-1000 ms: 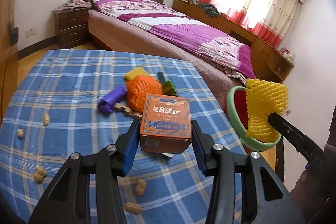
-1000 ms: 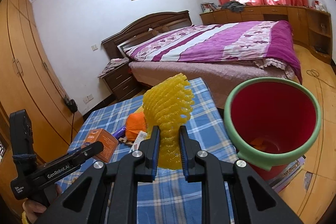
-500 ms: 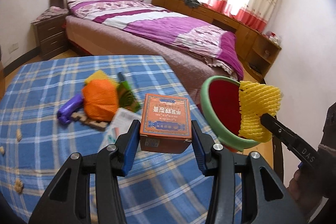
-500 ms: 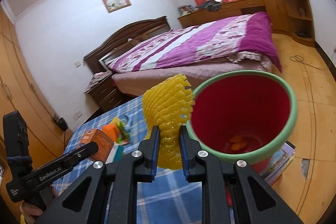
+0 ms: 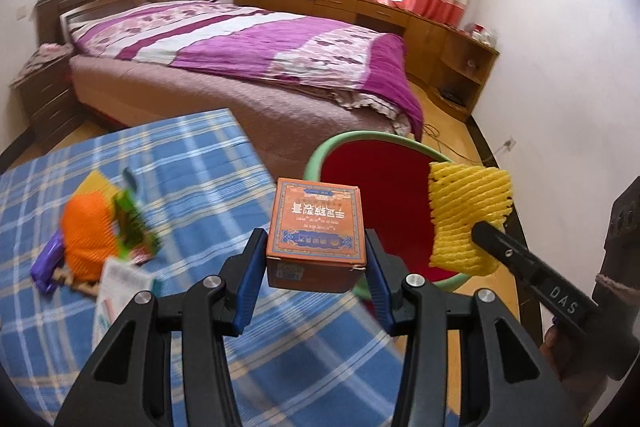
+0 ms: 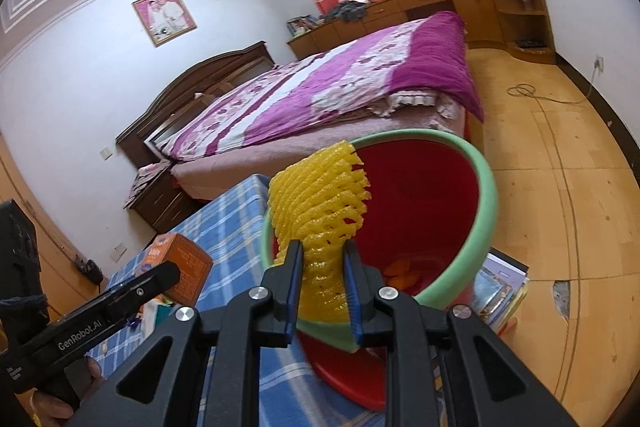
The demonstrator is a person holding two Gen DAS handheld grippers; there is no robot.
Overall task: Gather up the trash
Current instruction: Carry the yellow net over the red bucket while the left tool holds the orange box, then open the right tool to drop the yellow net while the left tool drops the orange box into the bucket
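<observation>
Both grippers have swung toward the red bin (image 5: pixel 384 195), left fingers (image 5: pixel 250 279) clamping the orange box (image 5: pixel 316 227), right fingers (image 6: pixel 290 275) pinching yellow foam netting (image 6: pixel 320 203) over its rim at centre frame; releasing comes next.

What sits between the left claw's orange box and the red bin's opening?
Nothing: in the left wrist view the orange box is right before the red bin, no object between. The yellow foam net hangs beside it.

Littered blue plaid tablecloth (image 5: pixel 192 163)
</observation>
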